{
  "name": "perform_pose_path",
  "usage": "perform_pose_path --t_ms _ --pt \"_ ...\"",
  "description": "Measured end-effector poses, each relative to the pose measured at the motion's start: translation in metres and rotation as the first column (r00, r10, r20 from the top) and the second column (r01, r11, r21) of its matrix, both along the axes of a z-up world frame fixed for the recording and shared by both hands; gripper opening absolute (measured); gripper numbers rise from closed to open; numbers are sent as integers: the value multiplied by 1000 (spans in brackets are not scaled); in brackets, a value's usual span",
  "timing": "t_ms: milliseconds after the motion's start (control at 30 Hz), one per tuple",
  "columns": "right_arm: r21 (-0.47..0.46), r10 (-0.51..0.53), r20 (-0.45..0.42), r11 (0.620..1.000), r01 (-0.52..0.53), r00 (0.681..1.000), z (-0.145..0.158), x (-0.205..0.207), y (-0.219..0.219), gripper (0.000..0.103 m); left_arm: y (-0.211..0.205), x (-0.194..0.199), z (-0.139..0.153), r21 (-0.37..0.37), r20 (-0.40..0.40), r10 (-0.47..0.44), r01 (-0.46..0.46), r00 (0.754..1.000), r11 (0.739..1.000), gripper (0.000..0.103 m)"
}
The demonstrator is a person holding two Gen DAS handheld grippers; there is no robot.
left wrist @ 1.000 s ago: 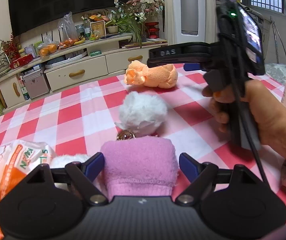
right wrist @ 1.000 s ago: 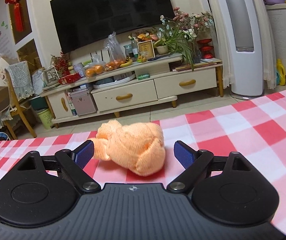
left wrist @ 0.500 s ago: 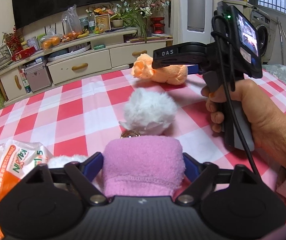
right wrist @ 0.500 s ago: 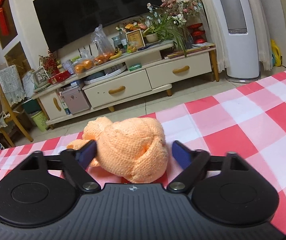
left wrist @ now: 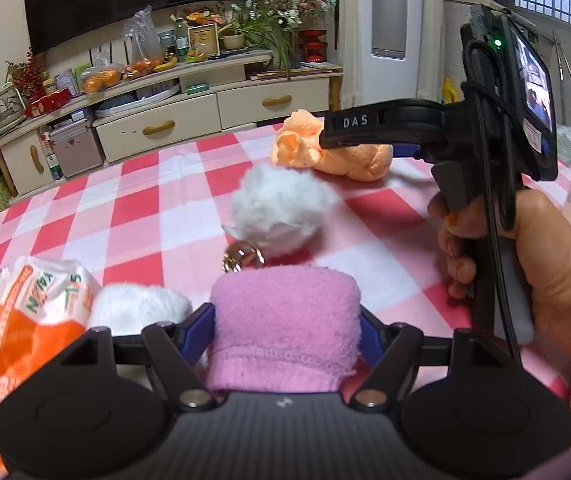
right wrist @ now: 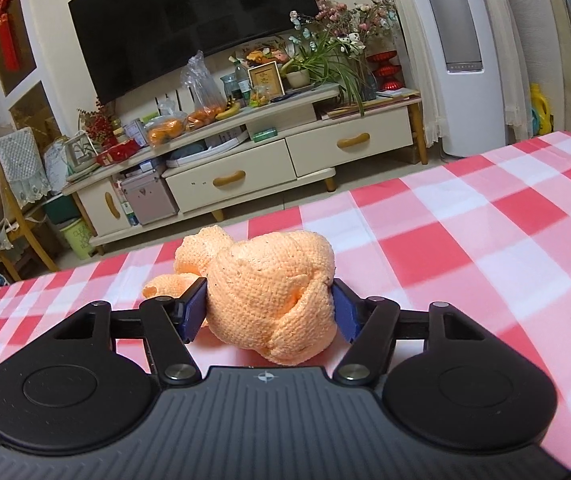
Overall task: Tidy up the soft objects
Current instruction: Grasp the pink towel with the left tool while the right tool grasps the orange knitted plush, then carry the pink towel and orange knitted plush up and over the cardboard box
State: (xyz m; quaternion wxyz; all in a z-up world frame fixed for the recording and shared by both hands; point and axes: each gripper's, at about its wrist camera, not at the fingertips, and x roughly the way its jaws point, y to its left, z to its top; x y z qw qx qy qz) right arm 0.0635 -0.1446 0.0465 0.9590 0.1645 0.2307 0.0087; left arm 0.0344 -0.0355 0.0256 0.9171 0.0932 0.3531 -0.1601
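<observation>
Orange knitted bundle (right wrist: 273, 300) sits between your right tongs (right wrist: 269, 312), which have just been closing and now press both its sides, near the checked worktop's (right wrist: 465, 240) far edge. Your left tongs (left wrist: 285, 328), also closing, squeeze the pink towel roll (left wrist: 285, 320); white pompom (left wrist: 281, 208) lies beyond.

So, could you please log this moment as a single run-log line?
left claw: closing on folded pink fleece cloth | right claw: closing on knotted orange knit cloth | red-checked tablecloth

Pink towel roll (left wrist: 285, 320), orange knit bundle (right wrist: 273, 296), both on tbl.
</observation>
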Motion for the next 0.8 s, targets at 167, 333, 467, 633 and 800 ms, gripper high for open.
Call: perform_pose_path --t_ms 167,333,467,633,800 --pt "-44 7 -6 999 -7 1000 0 -31 2 79 2 -14 1 -20 -12 -16 16 1000 1000 71" --pt "-39 -4 -15 999 3 1000 0 -62 2 78 8 -25 2 -47 -25 -25 24 999 999 71" --pt "-23 -15 -31 1000 14 999 1 -86 -3 78 15 -33 3 -71 -42 -27 24 999 997 71" --pt "13 -43 -56 999 43 998 2 -114 -12 77 23 -42 4 -97 -58 -24 18 998 995 71" --pt "26 -65 -80 997 68 995 3 -139 -15 77 30 -52 5 -117 -69 -23 15 997 993 70"
